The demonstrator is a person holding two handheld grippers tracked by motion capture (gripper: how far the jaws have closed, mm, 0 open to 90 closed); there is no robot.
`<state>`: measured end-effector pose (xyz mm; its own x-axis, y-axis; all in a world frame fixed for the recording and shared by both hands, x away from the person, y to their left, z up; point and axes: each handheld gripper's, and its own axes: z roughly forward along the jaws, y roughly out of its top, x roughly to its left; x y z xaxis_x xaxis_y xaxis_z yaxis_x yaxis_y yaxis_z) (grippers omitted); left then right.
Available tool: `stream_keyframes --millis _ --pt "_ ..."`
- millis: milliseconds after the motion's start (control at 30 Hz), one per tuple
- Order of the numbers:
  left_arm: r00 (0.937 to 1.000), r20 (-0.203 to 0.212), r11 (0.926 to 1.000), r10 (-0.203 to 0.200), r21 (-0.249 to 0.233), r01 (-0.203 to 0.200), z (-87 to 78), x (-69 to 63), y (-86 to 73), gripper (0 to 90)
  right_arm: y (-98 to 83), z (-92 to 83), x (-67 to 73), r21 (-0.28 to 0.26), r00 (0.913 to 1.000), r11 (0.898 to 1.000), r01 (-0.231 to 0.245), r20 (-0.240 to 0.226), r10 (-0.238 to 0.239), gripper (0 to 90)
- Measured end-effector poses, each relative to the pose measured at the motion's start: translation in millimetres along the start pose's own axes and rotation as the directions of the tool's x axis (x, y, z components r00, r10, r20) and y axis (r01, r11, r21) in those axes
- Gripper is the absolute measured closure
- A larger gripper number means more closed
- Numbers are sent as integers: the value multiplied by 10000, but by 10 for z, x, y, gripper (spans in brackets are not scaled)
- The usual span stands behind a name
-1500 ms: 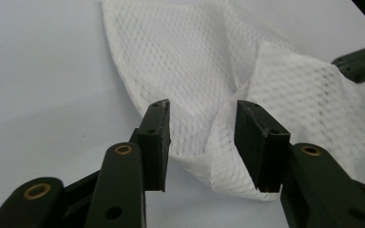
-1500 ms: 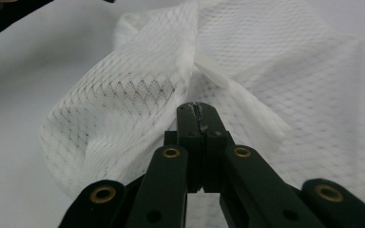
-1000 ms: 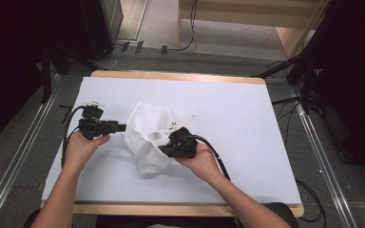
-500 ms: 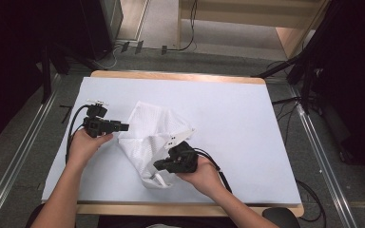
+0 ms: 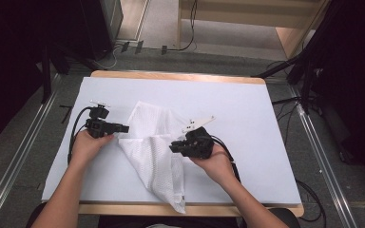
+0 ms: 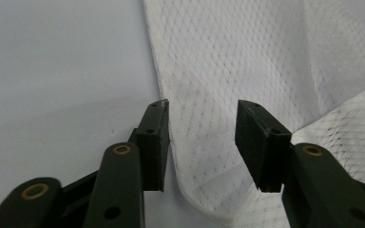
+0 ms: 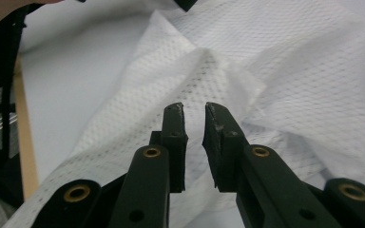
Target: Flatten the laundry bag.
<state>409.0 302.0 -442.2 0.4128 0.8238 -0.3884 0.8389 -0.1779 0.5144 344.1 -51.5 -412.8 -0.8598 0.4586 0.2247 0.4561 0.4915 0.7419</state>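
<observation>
Left claw (image 6: 202,142): jaws part open with the cloth's left edge between them, pads not yet pressing; they have just been closing. Right claw (image 7: 194,142): jaws a narrow gap apart, just been opening, nothing gripped, mesh lying beyond the tips. White mesh cloth (image 5: 154,152) sits crumpled mid-bench (image 5: 266,118), its tail hanging over the edge at 6 o'clock.

Risks, as I judge: left claw may close on bare bench beside the hem and miss; the thin mesh may slip or snag on a pad; the overhanging tail could drag the cloth off.

Versus a second ago: right claw has let go and drawn back toward 5 o'clock; the cloth now stretches longer toward 6 o'clock; left claw sits lower at the hem.
</observation>
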Motion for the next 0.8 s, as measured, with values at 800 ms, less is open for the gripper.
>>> stream_keyframes --millis 800 --pt "9989 151 9983 434 -398 -427 -30 -238 -65 898 380 758 -535 753 9846 9920 -1014 1505 892 589"
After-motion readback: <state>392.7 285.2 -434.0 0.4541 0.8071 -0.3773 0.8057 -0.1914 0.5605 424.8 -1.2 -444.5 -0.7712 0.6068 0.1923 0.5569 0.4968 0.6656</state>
